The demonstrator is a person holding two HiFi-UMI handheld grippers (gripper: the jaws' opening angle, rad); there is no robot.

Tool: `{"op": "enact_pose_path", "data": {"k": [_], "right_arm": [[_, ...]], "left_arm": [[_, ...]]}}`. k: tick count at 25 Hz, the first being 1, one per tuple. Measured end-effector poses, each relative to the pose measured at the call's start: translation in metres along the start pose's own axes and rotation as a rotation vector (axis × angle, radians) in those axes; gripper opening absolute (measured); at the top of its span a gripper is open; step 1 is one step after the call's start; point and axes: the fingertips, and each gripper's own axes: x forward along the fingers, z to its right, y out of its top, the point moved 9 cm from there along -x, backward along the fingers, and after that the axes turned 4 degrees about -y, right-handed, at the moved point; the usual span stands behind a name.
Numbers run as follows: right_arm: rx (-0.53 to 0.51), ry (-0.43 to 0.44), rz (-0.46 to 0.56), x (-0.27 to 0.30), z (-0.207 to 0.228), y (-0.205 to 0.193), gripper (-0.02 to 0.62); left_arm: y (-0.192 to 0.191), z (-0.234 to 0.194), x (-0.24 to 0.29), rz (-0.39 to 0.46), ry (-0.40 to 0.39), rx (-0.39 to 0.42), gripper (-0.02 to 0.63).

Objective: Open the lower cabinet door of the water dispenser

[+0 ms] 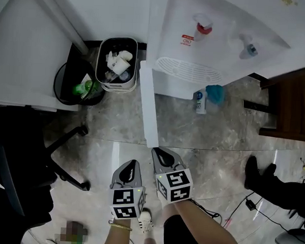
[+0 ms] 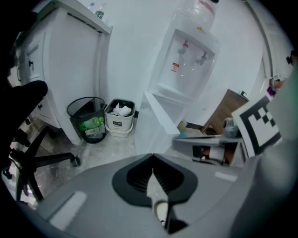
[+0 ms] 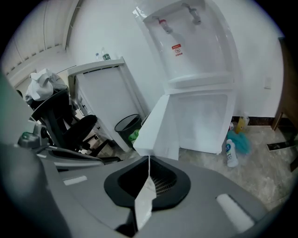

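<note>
The white flat lower cabinet door [image 1: 149,103] of the white floor-standing water dispenser [image 1: 218,41] stands swung wide open. It juts out from the dispenser's left front corner toward the person, edge-on in the head view. It looks like a thin, rigid panel, probably light and free on its hinges, with a smooth painted or plastic face that closed jaws would likely slip on. The safest hold seems to be its free vertical edge, the end nearest the person. A pinch or hook there would give the most leverage.

The right gripper [image 1: 156,151] sits just beside that free edge with its jaws pressed together on nothing. Whether it touches the panel cannot be told. The left gripper [image 1: 133,163] hangs next to it, a little farther from the door, its jaws likewise closed and empty.

No handle or hinge can be made out in any view. The cabinet interior is hidden under the dispenser's top in the head view. In the right gripper view it is only a plain white recess [image 3: 205,121], and any shelves or contents inside cannot be made out.

A white rectangular waste bin full of crumpled paper [image 1: 116,63] stands left of the door. A white plastic bottle with a blue label [image 1: 200,101] stands on the floor to its right.
</note>
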Motion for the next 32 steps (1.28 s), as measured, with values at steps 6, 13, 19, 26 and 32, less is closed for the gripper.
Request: {"op": "enact_pose_path", "data": {"k": [6,13,19,26,32], "right_arm": [[-0.008,-0.035,0.000,0.006,-0.007,-0.002,-0.008],[0.070,-0.037,-0.031,-0.036,-0.009,-0.007,-0.008],[0.114,-0.020,-0.037,-0.117,-0.018,-0.011,-0.008],[0.163,-0.050,-0.004,-0.168,-0.015,-0.013,-0.008],[0.181,-0.061,0.006,-0.176,-0.015,-0.019,-0.008]], "left_arm": [[-0.006,-0.010,-0.005,0.011,0.007,-0.015,0.006],[0.004,0.014,-0.025,-0.009,-0.004,-0.060,0.006],[0.013,0.056,-0.074,-0.012,-0.021,-0.050,0.006],[0.005,0.087,-0.098,-0.030,-0.077,-0.033,0.006],[-0.004,0.093,-0.097,-0.045,-0.079,-0.020,0.006]]}}
